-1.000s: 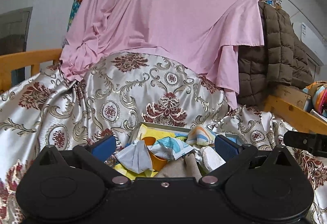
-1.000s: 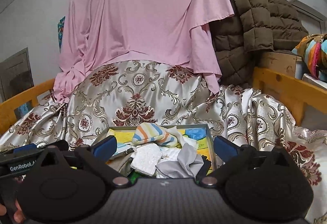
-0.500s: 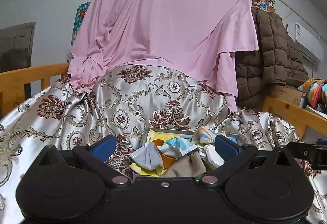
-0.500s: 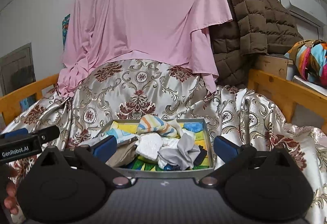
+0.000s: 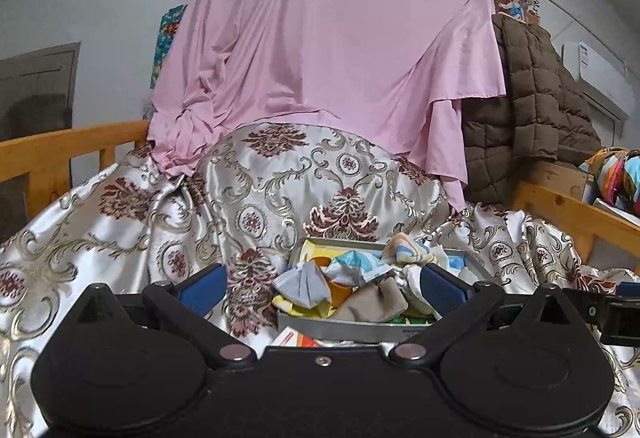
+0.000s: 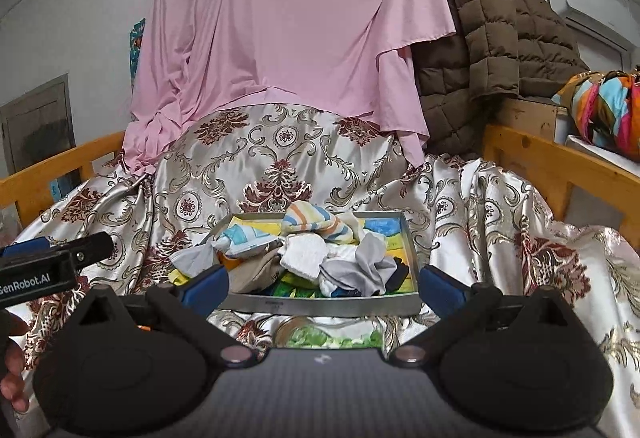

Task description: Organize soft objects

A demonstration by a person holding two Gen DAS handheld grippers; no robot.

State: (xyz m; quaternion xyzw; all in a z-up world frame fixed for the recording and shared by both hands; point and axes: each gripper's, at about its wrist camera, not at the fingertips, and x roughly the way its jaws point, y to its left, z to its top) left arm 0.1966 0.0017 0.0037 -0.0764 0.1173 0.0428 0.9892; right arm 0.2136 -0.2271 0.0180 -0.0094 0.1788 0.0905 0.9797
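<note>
a shallow metal tray [image 6: 320,304] sits on the patterned satin bedspread [image 6: 480,214], heaped with small soft things: a striped rolled sock [image 6: 316,224] toward the tray's far side, a white terry cloth [image 6: 304,256] in the middle, a grey cloth [image 6: 360,264] near the tray's right wall, a tan cloth [image 5: 372,304] at the near edge. both tongs hang just short of the tray's near rim, the left tongs [image 5: 320,284] and the right tongs [image 6: 322,284] each spread wide and holding nothing.

the likely trouble lies in the heap itself. the pieces overlap and tangle, so a pinch on one cloth probably drags a neighbour over the tray's low wall. the satin under the tray looks slick and rumpled, so a push against the rim may slide or tip the tray toward its near side. the two tongs also crowd the same near edge and could knock each other.
</note>
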